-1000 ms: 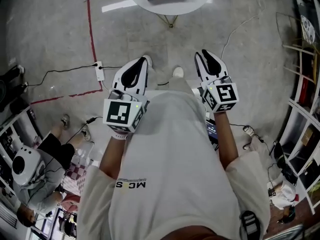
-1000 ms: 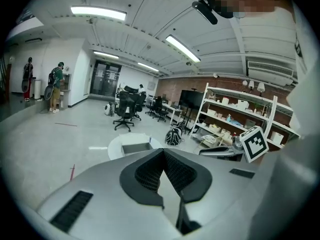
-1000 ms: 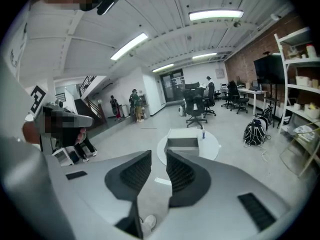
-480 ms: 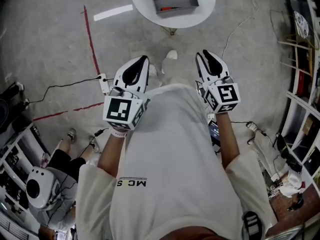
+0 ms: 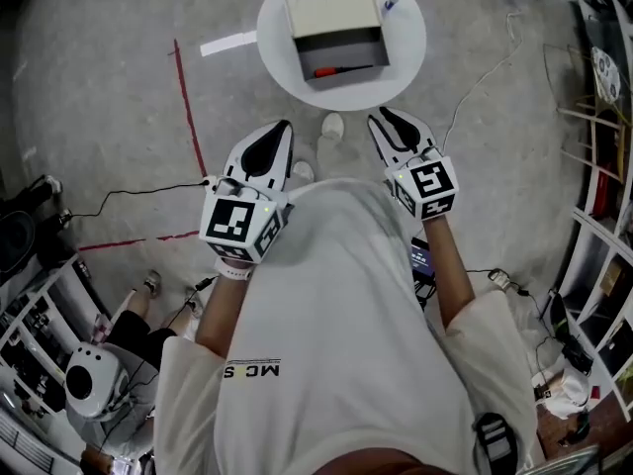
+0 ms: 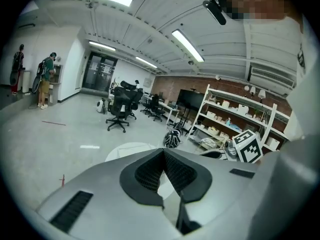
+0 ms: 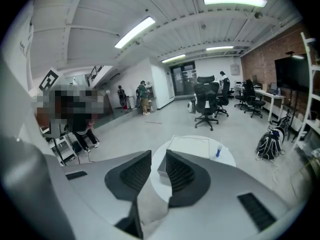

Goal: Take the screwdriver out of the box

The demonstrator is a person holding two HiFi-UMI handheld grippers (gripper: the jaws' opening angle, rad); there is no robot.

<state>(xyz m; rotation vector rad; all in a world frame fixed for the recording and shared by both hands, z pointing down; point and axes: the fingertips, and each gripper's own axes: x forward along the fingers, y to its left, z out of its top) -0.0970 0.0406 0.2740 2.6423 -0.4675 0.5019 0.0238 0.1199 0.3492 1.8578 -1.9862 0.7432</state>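
Note:
A grey box (image 5: 336, 30) with a pale lid stands on a round white table (image 5: 406, 62) at the top of the head view. Its open front compartment holds a red-handled screwdriver (image 5: 341, 69). My left gripper (image 5: 280, 129) is held over the floor short of the table, with its pads touching and nothing between them. My right gripper (image 5: 380, 117) hangs just below the table's edge, jaws a little apart and empty. In the right gripper view the box (image 7: 190, 145) shows beyond the right gripper (image 7: 158, 156). In the left gripper view, the left gripper (image 6: 164, 153) covers most of the table (image 6: 125, 149).
A small blue-capped bottle (image 5: 389, 3) stands on the table beside the box. A red tape line (image 5: 188, 117) and cables (image 5: 138, 194) cross the concrete floor at left. Shelving (image 5: 603, 166) lines the right side. A seated person in a white helmet (image 5: 94, 384) is at lower left.
The table and box have come fully into view and nearer, as the person carrying me stepped towards them. Both grippers stay out in front; the right one has drifted slightly up and left.

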